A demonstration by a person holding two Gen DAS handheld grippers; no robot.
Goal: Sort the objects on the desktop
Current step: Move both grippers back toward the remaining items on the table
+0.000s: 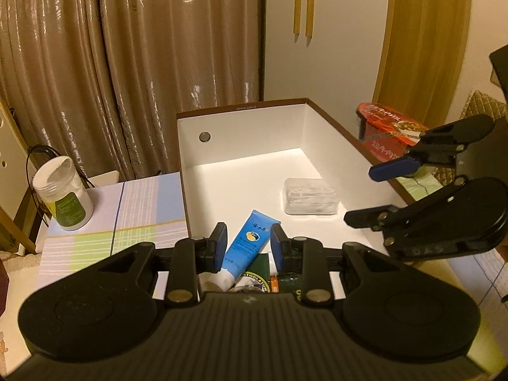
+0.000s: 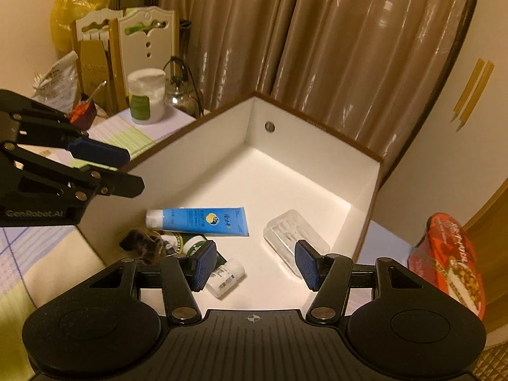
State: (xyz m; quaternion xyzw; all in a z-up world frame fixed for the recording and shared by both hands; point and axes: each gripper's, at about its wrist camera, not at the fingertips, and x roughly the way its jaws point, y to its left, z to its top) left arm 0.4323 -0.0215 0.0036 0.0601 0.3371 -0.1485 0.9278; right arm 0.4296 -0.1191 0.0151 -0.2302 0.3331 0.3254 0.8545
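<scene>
Right wrist view: my right gripper [image 2: 254,265] and left gripper [image 1: 248,246] hover spread, holding nothing, over the box [image 2: 317,133]. Tube [image 2: 203,220] lies at 10 o'clock; jar [image 2: 147,95] and noodle cup [image 2: 451,263] sit outside. Crowded grippers could collide.

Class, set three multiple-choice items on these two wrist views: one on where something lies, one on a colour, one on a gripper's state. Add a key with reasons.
1. Where does the blue tube lie?
A. On the checked cloth
B. Inside the white box
C. On the red noodle bowl

2. What colour is the lid of the noodle bowl beside the box?
A. Red
B. Green
C. White

3. How is the right gripper?
A. Shut on the tube
B. Shut on the clear case
C. Open, holding nothing

Key: 1 B, the tube rests flat on the box floor. 2 A, its printed lid is red. 3 C, its blue pads stand apart with only the box floor between them.
</scene>
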